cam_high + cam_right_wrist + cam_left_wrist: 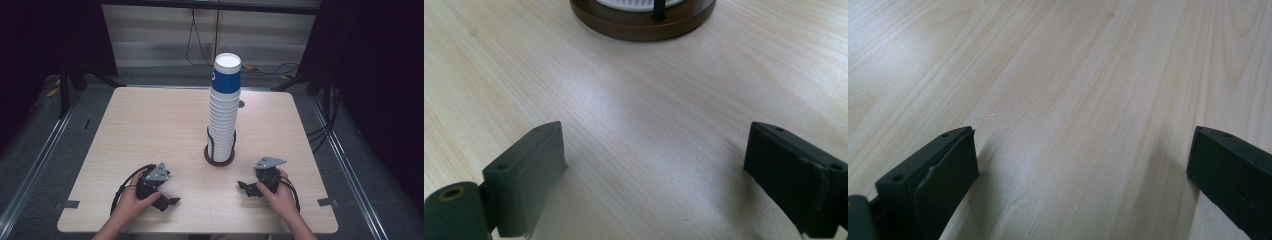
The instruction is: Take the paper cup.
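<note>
a: how's the cup stack (223, 112) look?
b: tall, white, blue-banded top, in a dark round holder (219, 156) mid-desk (150, 125).
a: hand-held grippers?
b: left hand-held gripper (170, 204) and right hand-held gripper (245, 189) both gape wide, empty, near the desk's front edge; dark curtains around.

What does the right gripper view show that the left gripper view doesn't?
Right gripper view alone: the round brown holder base at the top edge, with a thin black rod rising from it and the white bottom of the cup stack sitting inside. Left gripper view alone: nothing but bare wood grain between and beyond its jaws. Both share the light wooden table and a gripper with black jaws wide apart, the left gripper and the right gripper, each holding nothing.
</note>
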Demonstrator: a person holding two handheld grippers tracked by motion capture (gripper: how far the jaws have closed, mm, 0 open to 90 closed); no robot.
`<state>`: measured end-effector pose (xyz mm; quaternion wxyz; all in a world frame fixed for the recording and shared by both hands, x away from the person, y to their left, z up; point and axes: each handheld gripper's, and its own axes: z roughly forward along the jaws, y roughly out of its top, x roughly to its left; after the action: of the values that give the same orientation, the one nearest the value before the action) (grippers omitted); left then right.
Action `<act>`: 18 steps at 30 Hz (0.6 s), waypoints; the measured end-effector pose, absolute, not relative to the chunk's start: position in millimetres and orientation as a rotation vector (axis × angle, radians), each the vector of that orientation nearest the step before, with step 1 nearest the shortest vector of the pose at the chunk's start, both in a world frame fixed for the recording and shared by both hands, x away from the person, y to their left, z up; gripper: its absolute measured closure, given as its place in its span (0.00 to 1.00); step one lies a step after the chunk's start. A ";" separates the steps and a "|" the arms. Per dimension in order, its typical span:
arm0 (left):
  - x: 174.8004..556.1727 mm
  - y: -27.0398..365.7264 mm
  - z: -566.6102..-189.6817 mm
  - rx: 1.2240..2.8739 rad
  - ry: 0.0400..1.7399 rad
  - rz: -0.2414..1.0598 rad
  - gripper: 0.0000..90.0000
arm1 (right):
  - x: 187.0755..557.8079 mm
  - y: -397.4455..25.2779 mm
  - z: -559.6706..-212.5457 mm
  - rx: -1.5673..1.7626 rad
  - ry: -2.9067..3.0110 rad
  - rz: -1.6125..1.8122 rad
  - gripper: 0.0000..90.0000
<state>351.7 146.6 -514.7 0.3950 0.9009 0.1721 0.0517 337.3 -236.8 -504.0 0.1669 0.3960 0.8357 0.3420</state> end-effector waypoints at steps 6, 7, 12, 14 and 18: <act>351.6 146.6 -514.6 2.285 0.438 0.134 0.00 | 337.3 -236.8 -504.0 1.127 2.379 0.973 0.10; 351.6 146.6 -514.6 2.285 0.438 0.134 0.00 | 337.3 -236.8 -504.0 1.127 2.379 0.973 0.10; 349.3 146.9 -514.4 2.281 0.466 0.141 0.00 | 339.7 -234.2 -504.2 1.140 2.375 0.971 0.09; 348.1 147.0 -513.9 2.284 0.484 0.153 0.00 | 340.6 -233.1 -504.2 1.144 2.372 0.967 0.08; 347.4 147.7 -513.4 2.279 0.515 0.144 0.00 | 341.0 -232.5 -503.7 1.152 2.372 0.966 0.10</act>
<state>347.4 147.7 -513.4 0.3897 0.8966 0.2027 0.0568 341.0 -232.5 -503.7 0.1657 0.4044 0.8330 0.3393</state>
